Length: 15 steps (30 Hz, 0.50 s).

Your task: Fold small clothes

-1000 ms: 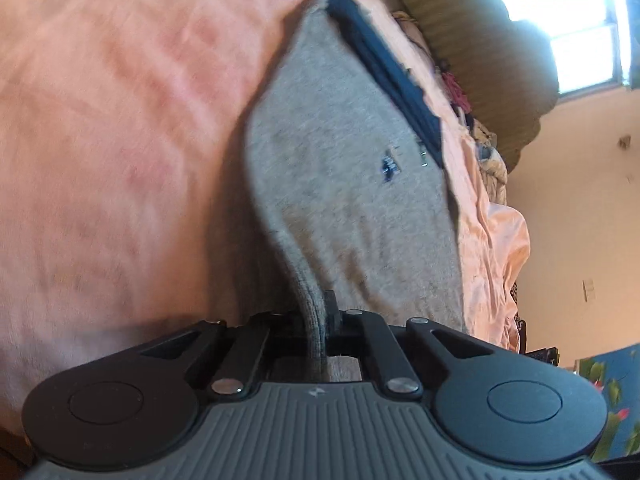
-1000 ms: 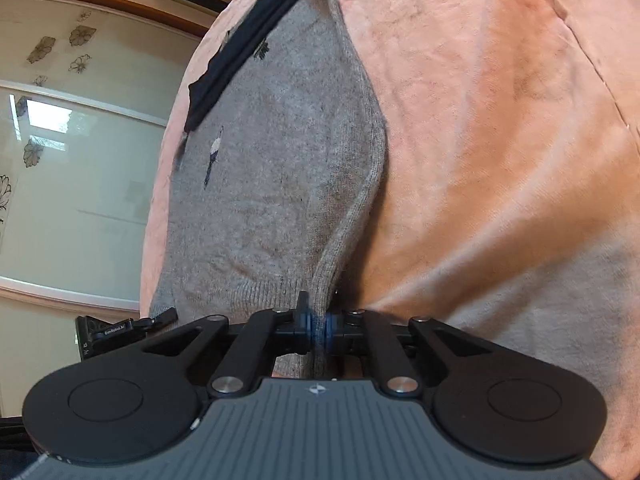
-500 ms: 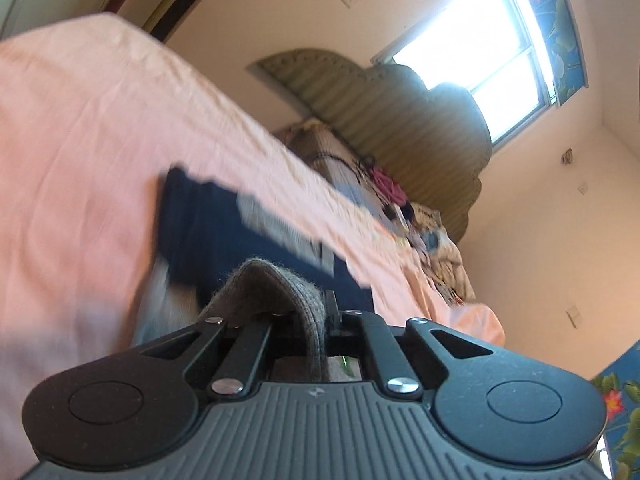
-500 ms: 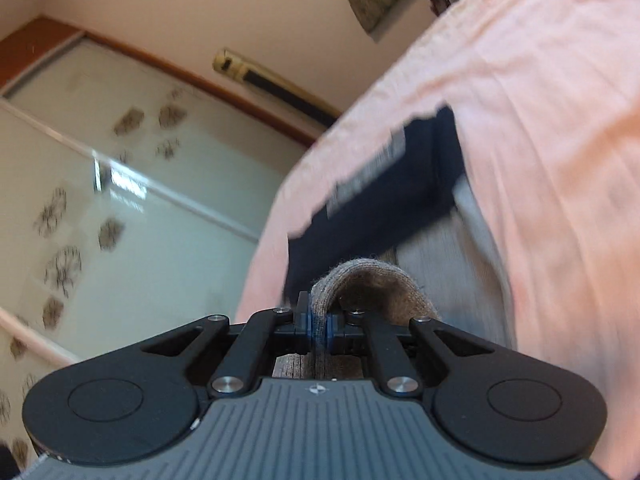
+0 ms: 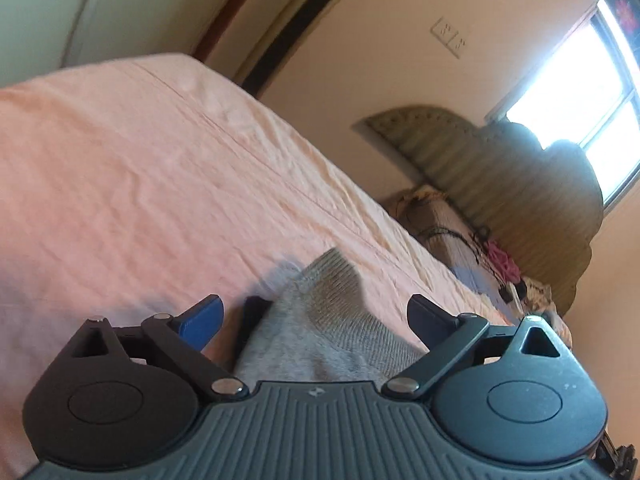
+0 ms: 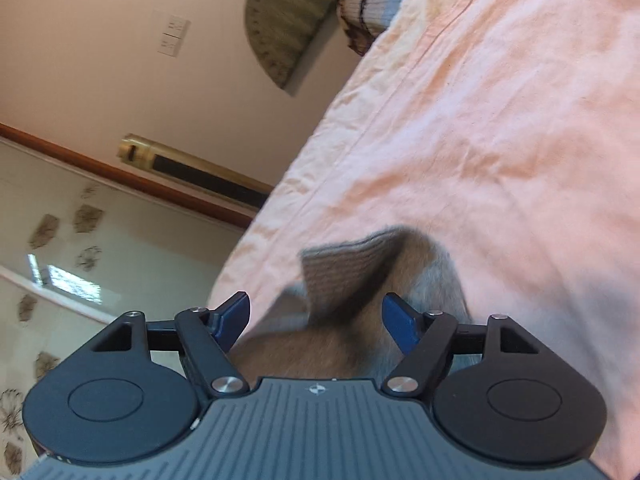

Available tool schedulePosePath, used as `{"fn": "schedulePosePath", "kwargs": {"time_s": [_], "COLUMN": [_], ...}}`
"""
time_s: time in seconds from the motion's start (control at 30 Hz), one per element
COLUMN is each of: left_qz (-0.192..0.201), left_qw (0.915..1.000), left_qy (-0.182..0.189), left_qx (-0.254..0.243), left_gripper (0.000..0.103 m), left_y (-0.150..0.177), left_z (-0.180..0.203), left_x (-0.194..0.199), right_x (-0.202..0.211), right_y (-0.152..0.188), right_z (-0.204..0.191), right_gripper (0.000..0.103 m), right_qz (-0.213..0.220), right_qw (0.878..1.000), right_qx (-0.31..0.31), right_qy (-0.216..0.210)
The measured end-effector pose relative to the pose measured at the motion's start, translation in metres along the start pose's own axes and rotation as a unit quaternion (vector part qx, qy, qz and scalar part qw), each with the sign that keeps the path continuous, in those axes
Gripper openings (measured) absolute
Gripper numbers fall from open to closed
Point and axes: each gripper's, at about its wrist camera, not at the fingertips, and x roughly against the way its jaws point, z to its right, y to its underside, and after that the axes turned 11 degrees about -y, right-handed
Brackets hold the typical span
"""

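A grey knit garment (image 5: 328,320) with a ribbed hem lies folded over on the pink bedsheet (image 5: 140,184). My left gripper (image 5: 316,314) is open, its jaws spread wide on either side of the hem corner, not holding it. A bit of dark blue cloth (image 5: 250,316) peeks out at the garment's left edge. In the right wrist view the same grey garment (image 6: 360,280) has its ribbed corner standing up between the spread jaws of my right gripper (image 6: 316,314), which is open and empty.
The pink bedsheet (image 6: 500,140) stretches ahead of both grippers. A green padded headboard (image 5: 500,168) and a pile of bedding and clothes (image 5: 460,240) lie at the bed's far end. A wall with switches (image 6: 172,36) and a glass door (image 6: 60,260) stand beyond the bed edge.
Both grippers carried the grey hem up and forward over the garment, then opened and let it go. The dark blue cloth is now almost wholly covered by the folded grey layer.
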Motion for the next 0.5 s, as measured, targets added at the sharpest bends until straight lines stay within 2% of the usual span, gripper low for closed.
{"fn": "schedulePosePath", "kwargs": {"time_s": [0.07,0.17,0.3,0.33,0.4,0.47,0.5], "left_qz": [-0.004,-0.023,-0.062,-0.057,-0.037,-0.069,-0.076], "left_qw": [1.0000,0.9977,0.9869,0.9854,0.9873,0.9848,0.9856], "left_qy": [-0.003,0.011,0.022,0.034,0.054,0.095,0.101], "left_qx": [0.006,0.063,0.147,0.157,0.145,0.128,0.112], "left_gripper": [0.099,0.099,0.099,0.099,0.099,0.099,0.099], "left_y": [0.011,0.046,0.107,0.120,0.133,0.134,0.133], "left_z": [-0.019,-0.055,-0.094,-0.098,-0.090,-0.075,-0.067], "left_x": [0.028,0.070,0.103,0.109,0.116,0.101,0.091], "right_x": [0.025,0.073,0.127,0.136,0.144,0.142,0.138], "right_y": [0.013,0.040,0.087,0.100,0.121,0.134,0.137], "right_z": [-0.006,-0.010,-0.002,0.001,0.007,0.008,0.006], "right_gripper": [0.077,0.080,0.088,0.088,0.088,0.087,0.087], "right_qz": [-0.004,-0.008,-0.021,-0.025,-0.032,-0.016,-0.006], "right_qw": [1.000,0.999,0.999,0.999,0.998,0.998,0.997], "right_qx": [0.026,0.041,0.026,0.022,0.017,0.029,0.038], "right_qy": [-0.009,-0.005,0.024,0.037,0.060,0.061,0.065]}}
